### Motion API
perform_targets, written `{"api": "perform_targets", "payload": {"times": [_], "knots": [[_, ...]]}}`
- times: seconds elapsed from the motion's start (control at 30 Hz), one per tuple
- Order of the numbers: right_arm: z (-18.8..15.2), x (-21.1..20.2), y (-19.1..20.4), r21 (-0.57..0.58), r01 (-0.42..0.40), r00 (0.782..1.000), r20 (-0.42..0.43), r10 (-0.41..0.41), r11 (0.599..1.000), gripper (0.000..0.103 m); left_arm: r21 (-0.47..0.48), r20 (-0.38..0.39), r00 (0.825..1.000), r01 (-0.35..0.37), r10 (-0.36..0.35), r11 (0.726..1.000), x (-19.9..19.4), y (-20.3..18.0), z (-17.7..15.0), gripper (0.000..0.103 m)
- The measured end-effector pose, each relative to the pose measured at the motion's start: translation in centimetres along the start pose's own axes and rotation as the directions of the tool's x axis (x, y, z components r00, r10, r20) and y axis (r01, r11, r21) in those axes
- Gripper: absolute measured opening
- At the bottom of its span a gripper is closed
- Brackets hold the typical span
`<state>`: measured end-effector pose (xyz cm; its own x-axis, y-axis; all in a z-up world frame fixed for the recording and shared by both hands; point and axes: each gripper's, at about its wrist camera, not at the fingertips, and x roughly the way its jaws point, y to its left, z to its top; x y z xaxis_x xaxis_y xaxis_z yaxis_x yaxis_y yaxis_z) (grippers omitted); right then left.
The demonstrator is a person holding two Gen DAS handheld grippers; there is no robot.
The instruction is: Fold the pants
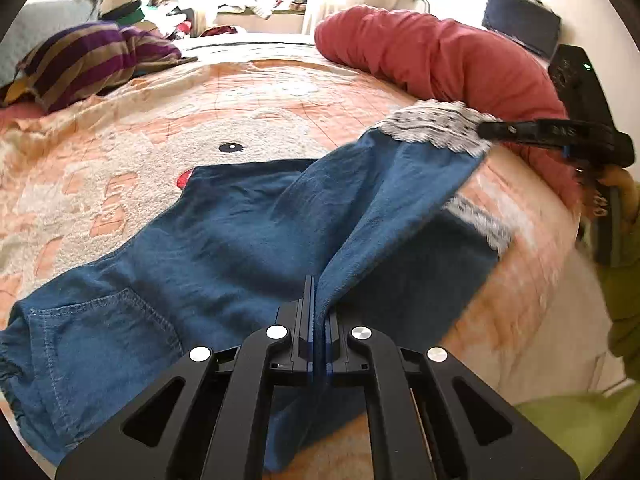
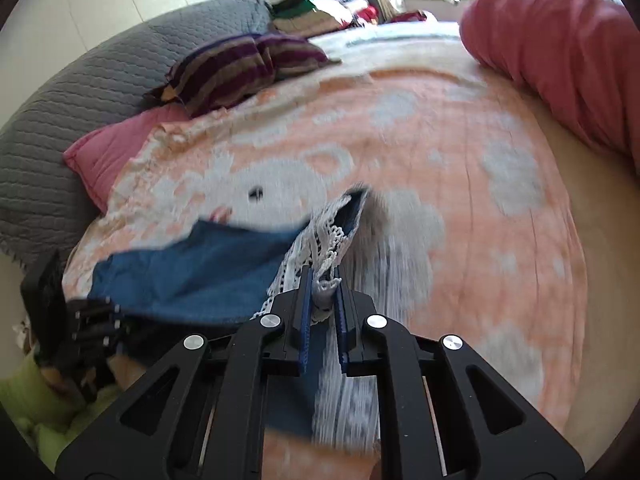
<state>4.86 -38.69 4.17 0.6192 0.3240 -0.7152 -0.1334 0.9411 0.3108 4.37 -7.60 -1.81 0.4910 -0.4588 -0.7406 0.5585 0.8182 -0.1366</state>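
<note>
Blue denim pants (image 1: 200,240) with a white lace hem (image 1: 436,122) lie across a peach blanket on a bed. My left gripper (image 1: 318,292) is shut on a raised fold of one pant leg near the bed's front edge. My right gripper (image 1: 486,130) comes in from the right, shut on the lace hem and holding that leg end lifted off the blanket. In the right wrist view, the right gripper (image 2: 322,280) pinches the lace hem (image 2: 324,232), with the blue cloth (image 2: 192,264) stretching left toward the blurred left gripper (image 2: 104,312). The waistband and a back pocket lie flat at the left.
A rolled red duvet (image 1: 440,52) lies along the bed's right side. A purple striped pillow (image 1: 88,60), a pink pillow (image 2: 108,148) and a grey quilt (image 2: 80,92) are at the left. A person's green sleeve (image 1: 624,280) stands at the right edge. The peach blanket (image 1: 200,112) stretches beyond the pants.
</note>
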Motion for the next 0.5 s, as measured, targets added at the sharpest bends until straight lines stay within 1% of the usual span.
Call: {"api": "perform_targets", "payload": {"times": [0.07,0.13,0.2,0.3,0.37,0.47,0.5], "knots": [[-1.8,-0.4,-0.1,0.028,0.007,1.0,-0.019,-0.007,1.0,0.005,0.009,-0.016,1.0,0.006,-0.005,1.0,0.2,-0.1,-0.6,0.003],[-3.7,-0.3,-0.5,0.052,0.015,0.998,-0.055,-0.012,0.999,0.005,0.012,-0.032,0.999,0.013,-0.012,1.0,0.2,-0.4,-0.8,0.003],[-5.3,0.1,-1.3,0.083,0.025,0.996,-0.086,-0.018,0.996,0.005,0.025,-0.037,0.999,0.006,-0.006,1.0,-0.1,-0.8,-1.2,0.003],[-6.7,0.3,-2.0,0.119,0.031,0.994,-0.11,-0.017,0.992,0.005,0.046,-0.051,0.999,0.012,-0.009,0.999,-0.1,-1.3,-1.8,0.003],[-7.0,0.1,-2.2,0.119,0.028,0.994,-0.111,-0.015,0.993,0.005,0.062,-0.055,0.999,0.005,-0.002,0.998,-0.1,-1.6,-2.1,0.003],[-7.4,0.3,-2.6,0.112,0.046,0.992,-0.125,-0.032,0.993,0.005,0.092,-0.066,0.998,0.008,-0.002,0.996,0.1,-2.3,-2.2,0.003],[-7.6,0.6,-2.7,0.098,0.076,0.99,-0.127,-0.063,0.992,0.005,0.098,-0.078,0.997,0.018,-0.01,0.995,0.3,-2.4,-2.3,0.006]]}}
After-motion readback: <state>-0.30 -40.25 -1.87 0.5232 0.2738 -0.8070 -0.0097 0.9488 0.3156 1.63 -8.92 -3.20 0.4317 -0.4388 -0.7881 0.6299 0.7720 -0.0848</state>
